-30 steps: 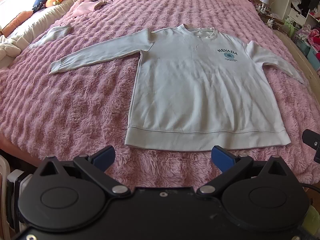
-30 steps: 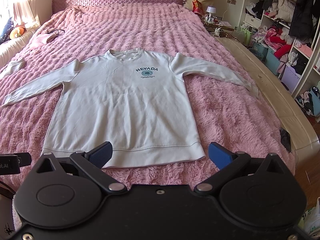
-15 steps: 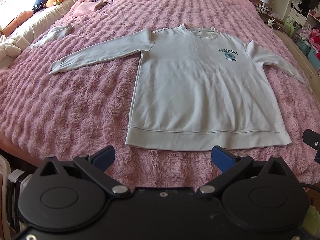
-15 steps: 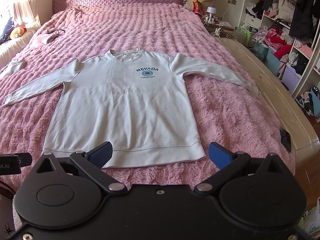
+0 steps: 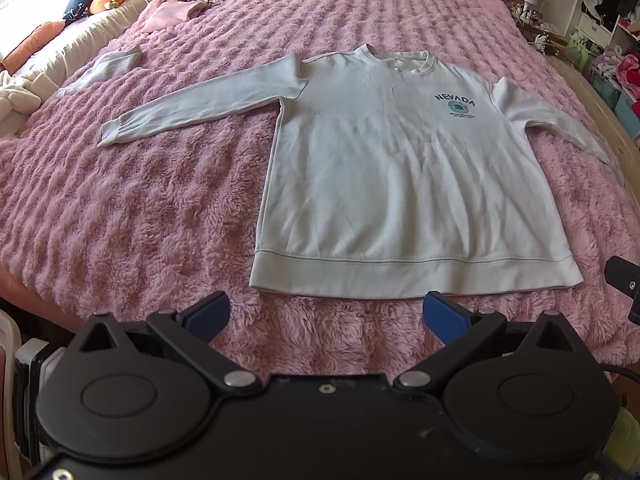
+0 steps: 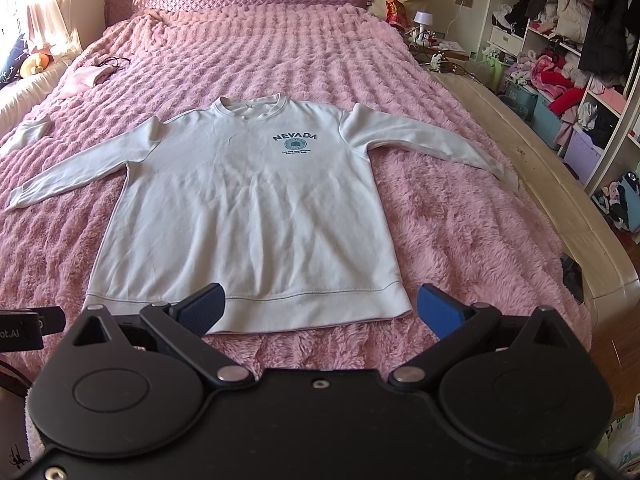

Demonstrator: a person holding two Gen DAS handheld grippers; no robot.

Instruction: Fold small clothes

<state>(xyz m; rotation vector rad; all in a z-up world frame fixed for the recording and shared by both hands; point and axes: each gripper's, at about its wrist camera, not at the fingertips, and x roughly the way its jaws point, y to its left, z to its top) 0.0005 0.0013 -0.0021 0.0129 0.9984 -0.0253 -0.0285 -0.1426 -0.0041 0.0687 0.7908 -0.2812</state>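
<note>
Here, my left gripper [image 5: 324, 318] and right gripper [image 6: 320, 310] hover spread and empty at the bed's near edge, the white NEVADA sweatshirt [image 6: 248, 208] lying flat just beyond, hem nearest, collar far.

**White sweatshirt spread flat on the bed**

A white long-sleeved sweatshirt [image 5: 400, 184] lies face up and unfolded on the pink fluffy bed [image 5: 140, 208], its ribbed hem toward the foot and its round collar toward the headboard. Both sleeves stretch outward and slightly down toward the bed's sides. A dark teal "NEVADA" print with a round emblem sits on the chest. The fabric shows faint lengthwise wrinkles.
</note>
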